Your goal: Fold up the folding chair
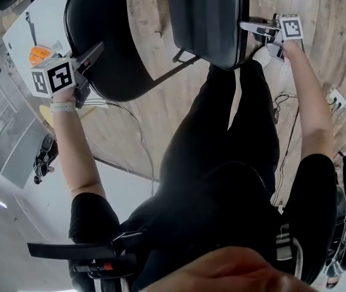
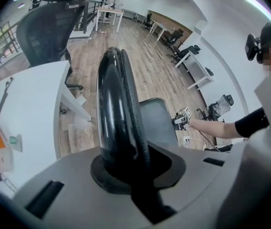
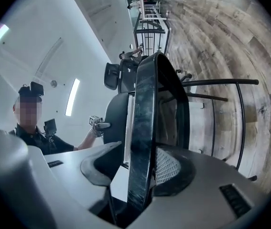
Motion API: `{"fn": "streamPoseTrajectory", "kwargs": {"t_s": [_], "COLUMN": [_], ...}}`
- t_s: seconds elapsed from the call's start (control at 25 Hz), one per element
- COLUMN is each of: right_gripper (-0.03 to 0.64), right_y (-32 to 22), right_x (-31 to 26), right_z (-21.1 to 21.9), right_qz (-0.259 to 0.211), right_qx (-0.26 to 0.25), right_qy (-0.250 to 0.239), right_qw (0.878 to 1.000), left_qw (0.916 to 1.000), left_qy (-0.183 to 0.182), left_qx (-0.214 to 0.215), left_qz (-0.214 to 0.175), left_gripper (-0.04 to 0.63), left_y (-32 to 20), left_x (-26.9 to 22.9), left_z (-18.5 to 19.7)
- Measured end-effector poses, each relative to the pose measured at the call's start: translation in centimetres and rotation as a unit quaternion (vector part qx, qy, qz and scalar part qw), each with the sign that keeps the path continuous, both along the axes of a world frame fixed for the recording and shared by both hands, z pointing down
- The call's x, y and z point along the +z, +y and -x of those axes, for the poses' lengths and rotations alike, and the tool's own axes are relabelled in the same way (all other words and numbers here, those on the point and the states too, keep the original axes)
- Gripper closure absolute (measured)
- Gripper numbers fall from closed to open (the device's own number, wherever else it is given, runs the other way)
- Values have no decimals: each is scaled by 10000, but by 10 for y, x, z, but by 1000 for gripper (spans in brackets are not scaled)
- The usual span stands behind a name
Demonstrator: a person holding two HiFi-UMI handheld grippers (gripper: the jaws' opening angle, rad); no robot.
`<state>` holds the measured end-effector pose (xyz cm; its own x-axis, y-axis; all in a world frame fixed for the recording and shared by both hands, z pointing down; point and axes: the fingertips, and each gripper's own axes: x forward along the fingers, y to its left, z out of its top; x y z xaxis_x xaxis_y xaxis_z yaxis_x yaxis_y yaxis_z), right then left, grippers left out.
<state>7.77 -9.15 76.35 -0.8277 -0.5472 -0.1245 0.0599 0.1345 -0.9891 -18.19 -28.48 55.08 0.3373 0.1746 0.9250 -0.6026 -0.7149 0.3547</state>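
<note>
Clamped hard on the backrest (image 1: pixel 115 41) rim with the left tongs (image 1: pixel 92 55). Loose round the seat (image 1: pixel 209 17) edge with the right tongs (image 1: pixel 255 28): one pad touching, a gap at the other. Between both, the chair (image 1: pixel 121 72), not folded flat yet. Could slip off that one pad with a jerk and drop back open. Smooth, shiny black all over; round backrest, flat seat with soft corners. Under chair, thin black metal legs (image 3: pixel 221 82), then streaky wood floor (image 1: pixel 130 132). Left of chair, a white desk (image 1: pixel 33 23).
</note>
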Motion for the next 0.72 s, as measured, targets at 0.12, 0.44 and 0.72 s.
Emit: {"fn": "streamPoseTrajectory", "kwargs": {"t_s": [0.12, 0.44, 0.72], "right_gripper": [480, 531, 554], "right_y": [-15, -59, -108], "right_x": [-21, -65, -103], "right_z": [25, 75, 137], "right_qz": [-170, -504, -494], "right_qx": [-116, -114, -170], "right_qy": [-43, -244, -160], "right_qw": [9998, 9984, 9985], "left_qw": [10000, 9997, 9990], "left_qy": [-24, -54, -44], "left_qx": [0, -31, -37], "left_qz": [-78, -248, -452], "left_gripper": [539, 538, 538], "left_y": [-6, -26, -48], "left_x": [-10, -27, -49], "left_z": [9, 27, 48]}}
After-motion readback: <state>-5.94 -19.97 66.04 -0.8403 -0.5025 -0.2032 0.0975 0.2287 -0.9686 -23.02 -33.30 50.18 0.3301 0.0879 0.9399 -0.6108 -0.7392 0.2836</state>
